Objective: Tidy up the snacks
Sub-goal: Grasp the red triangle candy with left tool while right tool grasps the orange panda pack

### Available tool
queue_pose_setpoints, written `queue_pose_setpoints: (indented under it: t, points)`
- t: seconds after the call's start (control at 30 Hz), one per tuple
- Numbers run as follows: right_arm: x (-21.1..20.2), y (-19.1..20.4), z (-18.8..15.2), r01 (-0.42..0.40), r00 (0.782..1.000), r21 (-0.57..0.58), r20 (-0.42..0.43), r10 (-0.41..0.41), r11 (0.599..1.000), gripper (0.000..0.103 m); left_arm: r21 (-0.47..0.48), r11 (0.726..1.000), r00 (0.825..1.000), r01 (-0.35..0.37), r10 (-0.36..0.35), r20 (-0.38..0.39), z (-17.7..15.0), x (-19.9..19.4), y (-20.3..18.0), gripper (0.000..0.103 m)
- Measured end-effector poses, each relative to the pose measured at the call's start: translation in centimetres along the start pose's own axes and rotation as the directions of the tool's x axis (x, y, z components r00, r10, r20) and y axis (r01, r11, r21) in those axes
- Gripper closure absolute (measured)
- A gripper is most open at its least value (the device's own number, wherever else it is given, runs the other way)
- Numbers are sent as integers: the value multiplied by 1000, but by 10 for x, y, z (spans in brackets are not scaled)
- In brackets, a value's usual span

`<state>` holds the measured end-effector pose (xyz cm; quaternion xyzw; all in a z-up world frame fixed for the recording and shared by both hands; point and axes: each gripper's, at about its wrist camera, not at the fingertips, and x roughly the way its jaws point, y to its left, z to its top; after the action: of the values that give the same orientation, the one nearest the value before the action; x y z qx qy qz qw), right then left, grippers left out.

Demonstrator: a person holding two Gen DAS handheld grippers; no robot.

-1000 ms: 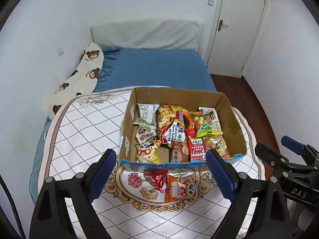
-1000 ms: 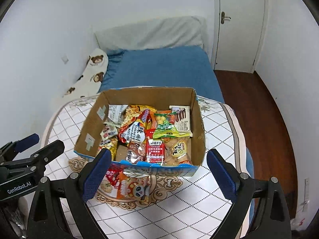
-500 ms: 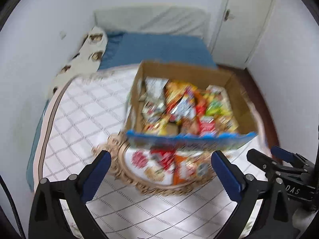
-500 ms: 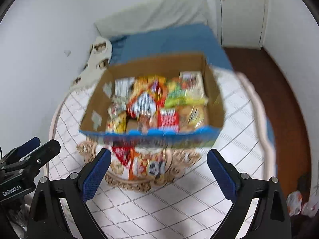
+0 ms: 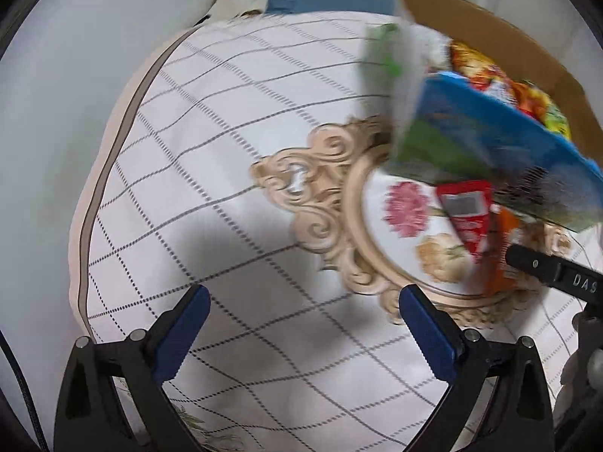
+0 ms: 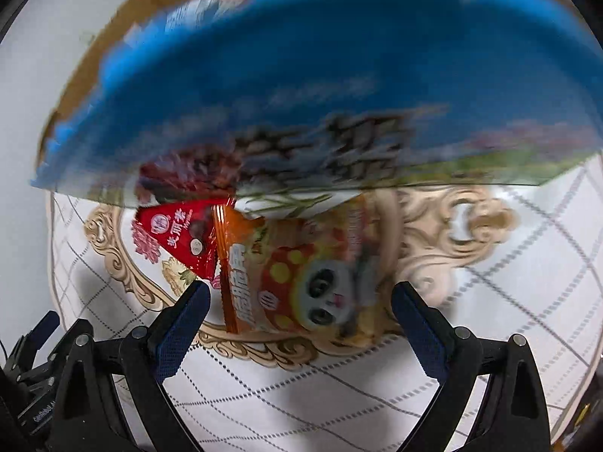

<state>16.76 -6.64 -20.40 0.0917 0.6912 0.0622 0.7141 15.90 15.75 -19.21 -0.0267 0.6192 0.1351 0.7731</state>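
Motion blur smears much of both views. In the right wrist view the blue front wall of the cardboard box [image 6: 339, 75] fills the upper half, its print unreadable, and it hides nearly everything inside. In the left wrist view the box [image 5: 490, 120] is cut off at the right edge; only a strip of bright snack packets [image 5: 508, 86] shows above its blue wall, too blurred to tell apart.

Two packets lie on the tablecloth [image 6: 339, 395] just in front of the box, their far ends hidden under its wall: a red packet [image 6: 177, 237] and, touching its right side, an orange packet with a panda face [image 6: 301, 282]. In the left view the red packet [image 5: 467, 214] is partly covered by the tip of the right gripper, which enters from the right.

The right gripper [image 6: 299, 309] has its jaws spread wide, nothing pinched; the orange packet lies in the gap between the fingers, whether the pads touch it is hard to tell. The left gripper [image 5: 301, 324] also has its jaws spread fully, over bare checked cloth beside the flowered medallion [image 5: 407, 207].

A second ago both cameras looked level across the room, showing a bed, a door and the whole open box. Now both point steeply down and sit much closer to the table, and the left jaws stand wider than before.
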Motion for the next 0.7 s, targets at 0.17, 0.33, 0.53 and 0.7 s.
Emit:
queue_pose_setpoints:
  t: [0.17, 0.33, 0.53, 0.7]
  points:
    - [16, 9, -9, 73, 997, -59, 11, -72, 996, 13, -11, 1000, 1000, -22, 22, 8, 7, 7, 12, 0]
    - [8, 2, -25, 95, 995, -80, 43, -92, 992, 36, -15, 997, 998, 70, -69, 11, 10, 4, -2, 0]
    - [2, -29, -50, 115, 993, -30, 39, -114, 993, 36, 0, 978, 977, 209, -209, -32, 19, 13, -60, 0]
    - [1, -50, -62, 111, 993, 23, 33, -111, 994, 36, -8, 952, 949, 307, -307, -67, 31, 30, -101, 2]
